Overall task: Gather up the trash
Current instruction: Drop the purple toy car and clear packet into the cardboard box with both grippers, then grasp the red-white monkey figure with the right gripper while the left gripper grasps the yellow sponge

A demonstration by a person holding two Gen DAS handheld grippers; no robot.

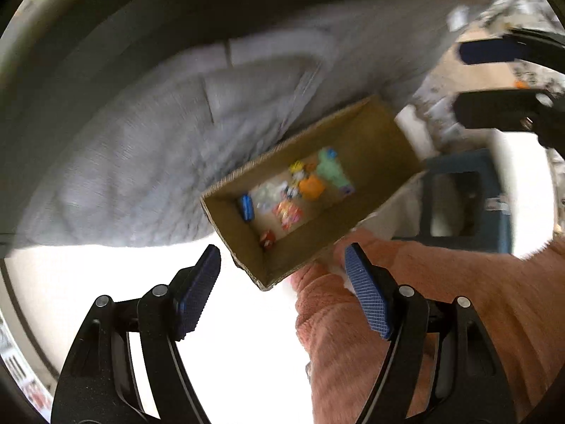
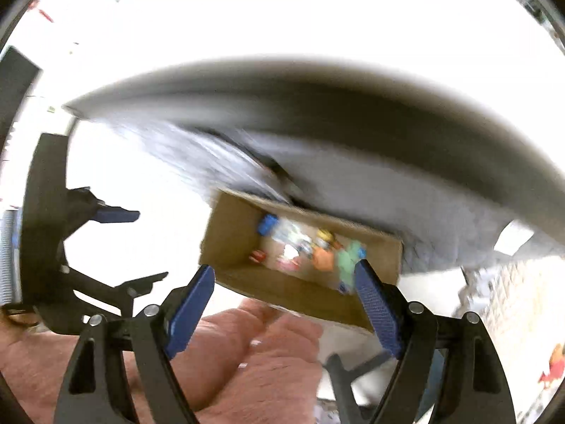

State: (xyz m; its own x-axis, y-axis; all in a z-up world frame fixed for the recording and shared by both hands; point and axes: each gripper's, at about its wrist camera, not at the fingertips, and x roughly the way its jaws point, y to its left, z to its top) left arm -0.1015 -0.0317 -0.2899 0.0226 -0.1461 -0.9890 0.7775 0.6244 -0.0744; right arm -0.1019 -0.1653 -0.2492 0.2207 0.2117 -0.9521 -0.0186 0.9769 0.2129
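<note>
An open cardboard box holds several small bits of colourful trash, blurred by motion. It also shows in the right wrist view with the same trash inside. My left gripper is open and empty, just in front of the box's near corner. My right gripper is open and empty, over the box's near wall. The right gripper also shows at the upper right of the left wrist view, and the left gripper at the left of the right wrist view.
A grey textured cushion or sofa lies behind the box. A peach fleece cloth or sleeve is below the box. A dark blue frame-like object stands to the right. The floor is overexposed white.
</note>
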